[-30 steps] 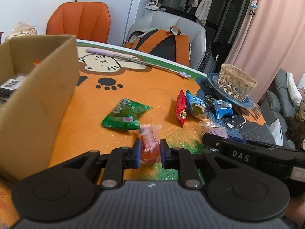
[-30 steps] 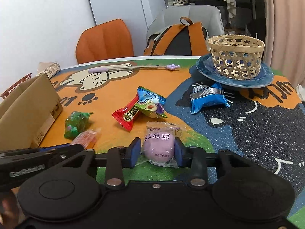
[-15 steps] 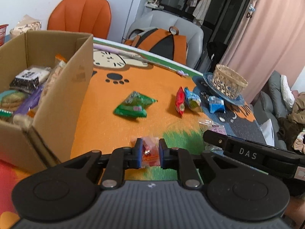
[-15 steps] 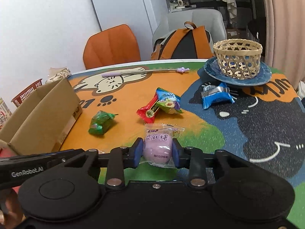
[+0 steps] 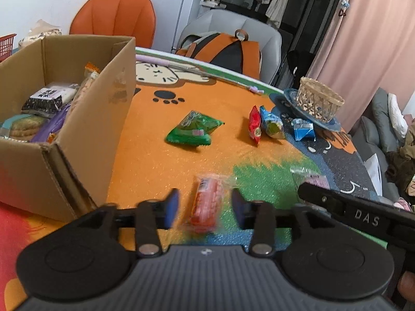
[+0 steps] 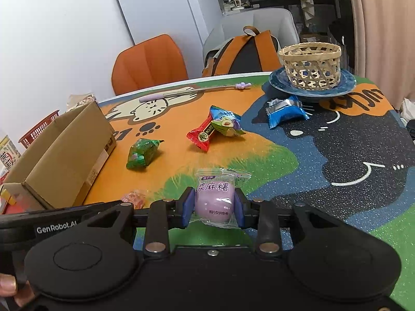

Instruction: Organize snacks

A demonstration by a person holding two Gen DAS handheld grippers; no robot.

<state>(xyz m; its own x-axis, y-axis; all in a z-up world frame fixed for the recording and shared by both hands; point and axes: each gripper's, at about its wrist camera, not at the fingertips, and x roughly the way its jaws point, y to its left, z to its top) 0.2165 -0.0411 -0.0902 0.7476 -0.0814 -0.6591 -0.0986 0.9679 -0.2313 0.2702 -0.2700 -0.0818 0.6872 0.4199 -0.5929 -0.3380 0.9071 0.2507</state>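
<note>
My left gripper (image 5: 205,207) is open, its jaws well apart on either side of an orange-red snack packet (image 5: 206,203), which looks blurred between them above the mat. My right gripper (image 6: 212,207) is shut on a purple mochi packet (image 6: 212,199) and holds it above the mat. A cardboard box (image 5: 85,119) with several snacks inside stands at the left. On the mat lie a green packet (image 5: 193,131), a red packet (image 5: 254,127), a blue-green packet (image 5: 272,127) and a blue packet (image 5: 302,129).
A woven basket (image 6: 310,64) sits on a blue plate (image 6: 347,81) at the far right. A purple-handled stick (image 6: 192,92) lies along the table's back edge. Chairs and a backpack (image 5: 228,51) stand behind the table. A red basket (image 6: 39,129) is beyond the box.
My left gripper rose with the orange-red packet, then opened and let go of it; the packet is blurred between the jaws. My right gripper lifted the purple packet and stays shut on it.
</note>
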